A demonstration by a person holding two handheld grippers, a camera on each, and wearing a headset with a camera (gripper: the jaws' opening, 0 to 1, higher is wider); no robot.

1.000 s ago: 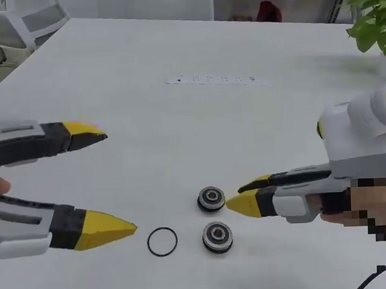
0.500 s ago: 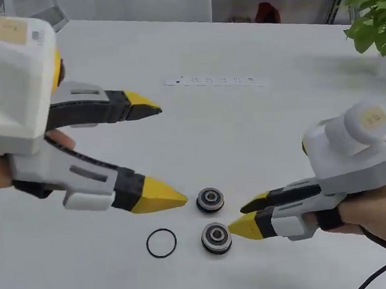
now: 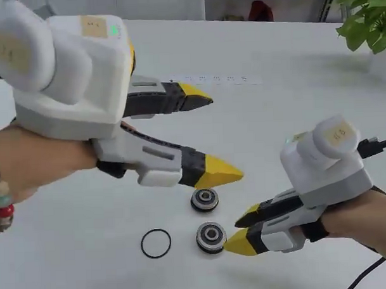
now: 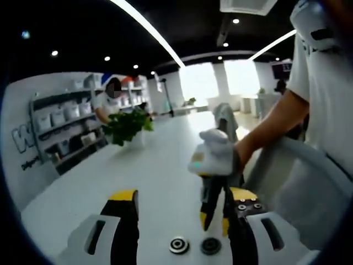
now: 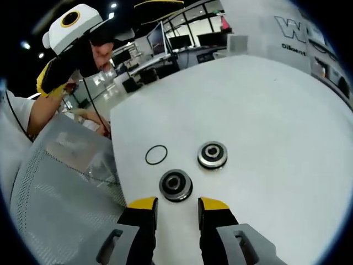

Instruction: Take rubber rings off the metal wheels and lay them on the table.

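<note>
From your head view, count two metal wheels on the white table (image 3: 89, 262) – the far wheel (image 3: 204, 200) and the near wheel (image 3: 211, 237), close together. One loose rubber ring (image 3: 156, 243) lies flat just left of the near wheel, not touching it. Your left gripper (image 3: 219, 138) hangs above the wheels with its jaws spread wide and nothing in them. Your right gripper (image 3: 240, 230) sits low on the table, its jaws a small way apart and holding nothing. Its lower tip is just beside the near wheel. Your left gripper's big white body hides part of the table behind it.

In the left gripper view, your left gripper (image 4: 182, 199) shows two jaws far apart. Both wheels sit low between them, the far wheel (image 4: 178, 245) and the near wheel (image 4: 210, 245), small and hard to make out. Your right gripper (image 4: 214, 223) points down at them.

In the right gripper view, your right gripper (image 5: 177, 204) has a narrow gap between its jaws. The near wheel (image 5: 176, 184) lies right in front of that gap, not gripped. The far wheel (image 5: 212, 154) is a bit beyond, and the one rubber ring (image 5: 156, 154) lies off to the side. The near wheel's edge looks darker – maybe rubber, but I cannot be sure. Your left gripper (image 5: 71, 33) is cut off at the top.
</note>
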